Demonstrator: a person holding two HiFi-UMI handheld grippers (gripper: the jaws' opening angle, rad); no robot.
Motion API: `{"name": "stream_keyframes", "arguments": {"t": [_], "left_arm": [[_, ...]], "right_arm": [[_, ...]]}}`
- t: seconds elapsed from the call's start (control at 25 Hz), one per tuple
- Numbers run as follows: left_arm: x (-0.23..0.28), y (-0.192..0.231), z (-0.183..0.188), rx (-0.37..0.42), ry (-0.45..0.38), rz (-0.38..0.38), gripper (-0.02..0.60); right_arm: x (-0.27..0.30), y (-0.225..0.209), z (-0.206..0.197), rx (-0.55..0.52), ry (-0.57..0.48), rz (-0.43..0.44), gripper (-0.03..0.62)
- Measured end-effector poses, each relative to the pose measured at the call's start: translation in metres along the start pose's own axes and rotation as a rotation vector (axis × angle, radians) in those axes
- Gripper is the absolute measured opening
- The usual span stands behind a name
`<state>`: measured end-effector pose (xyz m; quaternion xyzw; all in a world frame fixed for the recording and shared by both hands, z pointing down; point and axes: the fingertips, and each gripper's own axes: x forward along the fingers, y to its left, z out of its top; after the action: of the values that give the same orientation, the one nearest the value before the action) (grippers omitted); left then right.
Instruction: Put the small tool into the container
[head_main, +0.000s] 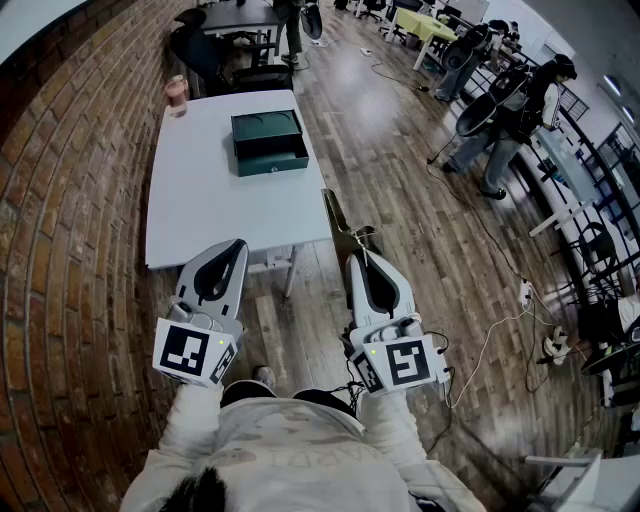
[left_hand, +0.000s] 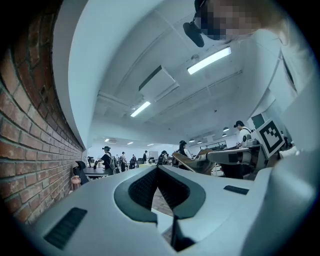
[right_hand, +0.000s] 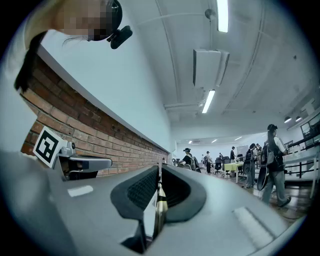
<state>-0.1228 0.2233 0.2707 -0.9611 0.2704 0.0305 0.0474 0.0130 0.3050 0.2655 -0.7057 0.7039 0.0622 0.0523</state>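
Brass-coloured tool (head_main: 338, 218) is sticking forward from the right gripper (head_main: 360, 258), whose jaws are clamping it, just beside the white table's (head_main: 200, 205) near right corner. Dark green container (head_main: 268, 142) is sitting farther up the table. Left gripper (head_main: 235, 248) is hovering clenched, empty.

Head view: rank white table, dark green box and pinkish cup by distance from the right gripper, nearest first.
From the right gripper, shut on the thin brass-coloured tool:
1. White rectangular table: near edge just ahead, to its left.
2. Dark green box: mid-table, right half.
3. Pinkish cup: far left corner of the table.
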Motion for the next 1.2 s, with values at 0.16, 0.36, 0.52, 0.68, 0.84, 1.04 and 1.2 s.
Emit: {"name": "stream_keyframes", "arguments": {"t": [0.16, 0.36, 0.52, 0.68, 0.84, 1.04, 1.2], "left_arm": [[0.012, 0.001, -0.004, -0.002, 0.004, 0.000, 0.006], [0.013, 0.011, -0.006, -0.003, 0.005, 0.005, 0.006], [0.018, 0.024, -0.009, -0.003, 0.001, 0.006, 0.006], [0.024, 0.042, -0.010, -0.001, -0.001, 0.007, 0.006], [0.028, 0.060, -0.013, 0.001, -0.006, 0.006, 0.006], [0.031, 0.086, -0.011, 0.001, -0.008, 0.003, 0.006], [0.033, 0.102, -0.014, -0.007, -0.011, 0.000, 0.006]], "right_arm": [[0.008, -0.009, -0.004, -0.006, 0.004, 0.002, 0.032], [0.016, -0.006, -0.006, -0.007, 0.004, 0.005, 0.032], [0.029, -0.006, -0.009, 0.013, -0.006, -0.003, 0.032], [0.046, -0.005, -0.008, 0.039, -0.026, -0.014, 0.031], [0.062, -0.005, -0.012, 0.062, -0.033, -0.031, 0.030], [0.083, 0.005, -0.011, 0.060, -0.040, -0.045, 0.029], [0.094, 0.011, -0.012, 0.053, -0.041, -0.055, 0.030]]}}
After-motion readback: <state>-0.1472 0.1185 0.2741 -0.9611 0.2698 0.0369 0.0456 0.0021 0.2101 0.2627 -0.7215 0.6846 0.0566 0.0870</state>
